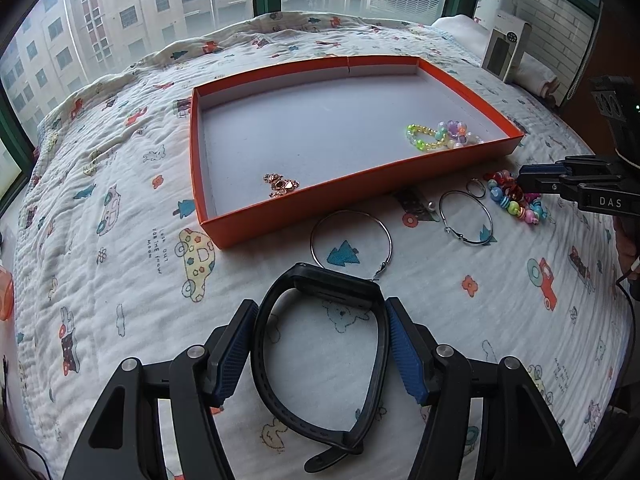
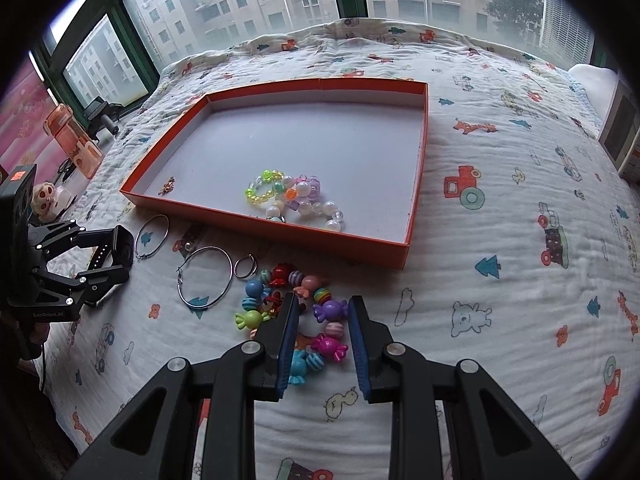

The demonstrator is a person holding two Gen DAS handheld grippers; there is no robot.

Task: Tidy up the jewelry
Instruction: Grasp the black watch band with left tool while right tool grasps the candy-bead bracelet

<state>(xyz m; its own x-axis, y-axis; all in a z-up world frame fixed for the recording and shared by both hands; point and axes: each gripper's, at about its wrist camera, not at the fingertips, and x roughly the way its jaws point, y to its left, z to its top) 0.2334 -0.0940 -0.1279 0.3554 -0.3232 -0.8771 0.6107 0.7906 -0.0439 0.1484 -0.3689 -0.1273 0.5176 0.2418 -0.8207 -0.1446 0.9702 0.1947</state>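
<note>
"DAS" in white on the right tool, "GenRobot.AI" on the left tool, "LOOK OUT FOR THE SNOW MOON" printed on the quilt

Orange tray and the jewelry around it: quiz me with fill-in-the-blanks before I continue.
The left gripper is shut on a black ____. The pastel bead bracelet lies ____ the orange tray. The right gripper straddles the candy-bead bracelet, which lies ____ the tray.
Missing: watch, inside, outside.
</note>
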